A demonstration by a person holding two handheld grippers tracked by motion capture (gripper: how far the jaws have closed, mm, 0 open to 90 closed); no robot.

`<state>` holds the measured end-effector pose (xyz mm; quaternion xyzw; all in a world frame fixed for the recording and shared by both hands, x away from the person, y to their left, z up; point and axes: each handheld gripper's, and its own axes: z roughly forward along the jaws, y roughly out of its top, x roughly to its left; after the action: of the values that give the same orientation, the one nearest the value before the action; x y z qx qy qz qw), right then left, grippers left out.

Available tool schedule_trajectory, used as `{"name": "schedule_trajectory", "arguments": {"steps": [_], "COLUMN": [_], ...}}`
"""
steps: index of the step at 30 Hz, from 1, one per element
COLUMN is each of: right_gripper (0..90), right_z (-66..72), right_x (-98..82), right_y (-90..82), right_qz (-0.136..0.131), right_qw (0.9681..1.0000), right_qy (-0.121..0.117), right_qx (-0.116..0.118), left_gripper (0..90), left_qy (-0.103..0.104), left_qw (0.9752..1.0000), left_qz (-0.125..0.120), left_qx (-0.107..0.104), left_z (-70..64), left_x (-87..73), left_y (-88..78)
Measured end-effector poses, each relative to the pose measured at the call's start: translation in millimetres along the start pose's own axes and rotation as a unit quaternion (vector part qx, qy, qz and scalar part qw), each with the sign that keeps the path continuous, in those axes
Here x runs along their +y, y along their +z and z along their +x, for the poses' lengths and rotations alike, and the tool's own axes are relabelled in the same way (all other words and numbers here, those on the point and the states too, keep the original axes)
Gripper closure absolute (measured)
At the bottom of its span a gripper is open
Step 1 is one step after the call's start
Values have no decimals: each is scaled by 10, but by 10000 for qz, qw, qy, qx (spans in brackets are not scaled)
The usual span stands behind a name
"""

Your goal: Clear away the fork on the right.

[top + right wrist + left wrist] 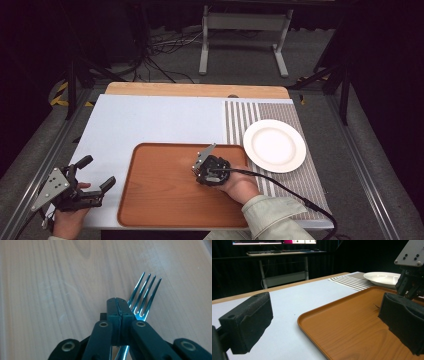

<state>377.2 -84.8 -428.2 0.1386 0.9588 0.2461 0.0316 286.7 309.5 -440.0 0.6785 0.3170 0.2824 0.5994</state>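
Observation:
A metal fork (143,293) lies close over the brown wooden tray (150,200), tines pointing away from the camera in the right gripper view. My right gripper (116,302) is shut on the fork's neck, its jaws pressed together and the handle running back under them. In the high view my right gripper (199,172) points down at the tray's middle right. My left gripper (97,171) stands open and holds nothing above the table's front left corner. In the left gripper view my left gripper (327,310) has its jaws wide apart, framing the tray's edge (312,315).
A white plate (274,145) rests on a striped placemat (240,120) right of the tray. A pale blue mat (150,120) covers the table's left and back. Beyond the table stand a metal frame (245,22) and floor cables (160,50).

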Motion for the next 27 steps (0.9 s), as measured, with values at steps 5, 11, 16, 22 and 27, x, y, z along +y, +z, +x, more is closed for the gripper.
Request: {"name": "schedule_trajectory", "arguments": {"steps": [5,11,16,22,27], "right_gripper": [900,900,900,900,900], "right_z": [-17,-34,-63,-134,-196], "right_x": [-8,-11,-20,-36,-61], "right_y": [22,20,23,1,-22], "right_qz": [105,158,208,279,337], "right_qw": [9999,9998,9997,9992,9985], "right_qy": [-29,-15,3,43,69], "right_qx": [13,-75,-130,-275,-434], "left_gripper": [2,2,2,2,2], "left_qy": [1,-11,-18,-19,-17], "left_qw": [10000,10000,10000,10000,10000], "left_qz": [1,1,-1,-3,7], "left_qx": [-5,-3,-3,3,2], "left_z": [-1,0,2,2,6], "left_x": [0,-2,-2,-1,-1], "left_y": [1,2,1,-1,-4]}}
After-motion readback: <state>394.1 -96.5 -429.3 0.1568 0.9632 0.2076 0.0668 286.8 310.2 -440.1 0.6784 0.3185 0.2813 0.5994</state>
